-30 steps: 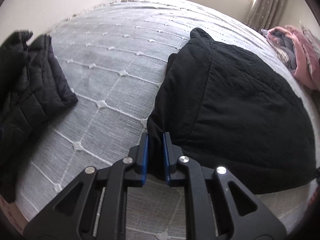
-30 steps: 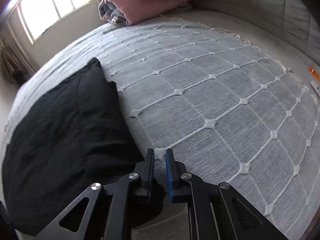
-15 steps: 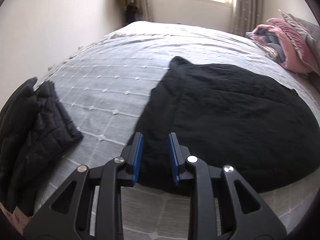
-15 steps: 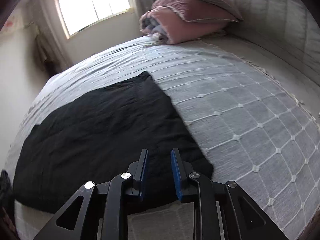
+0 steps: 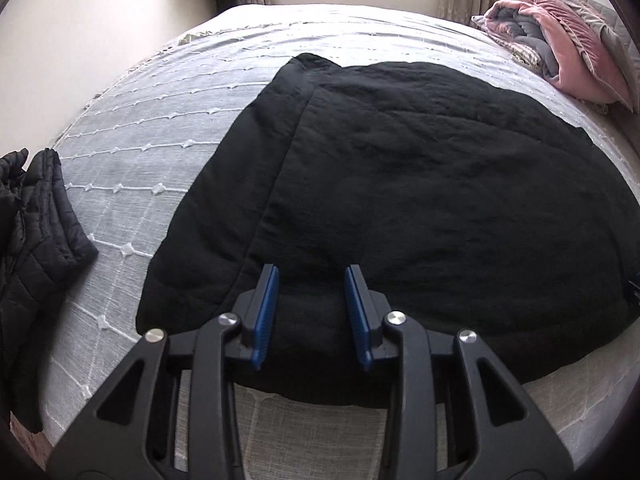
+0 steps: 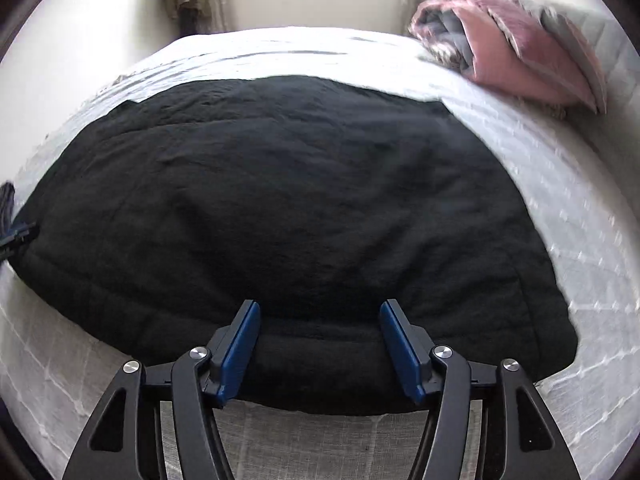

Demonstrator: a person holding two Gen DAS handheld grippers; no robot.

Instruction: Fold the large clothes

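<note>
A large black fleecy garment (image 5: 420,184) lies folded flat on the grey-white bedspread (image 5: 152,128); it also fills the right wrist view (image 6: 288,200). My left gripper (image 5: 312,280) is open and empty above the garment's near edge, toward its left side. My right gripper (image 6: 320,312) is wide open and empty above the near edge, toward its right side. The left gripper's tip (image 6: 16,236) shows at the left edge of the right wrist view.
A black quilted jacket (image 5: 28,232) lies at the bed's left near corner. Pink and grey pillows and a rolled blanket (image 5: 560,40) are stacked at the far right, also in the right wrist view (image 6: 516,48). A window and curtains stand behind the bed.
Both grippers let go of the garment's near corners, opened and pulled back and up. They turned toward the garment's middle. The garment now lies flat.
</note>
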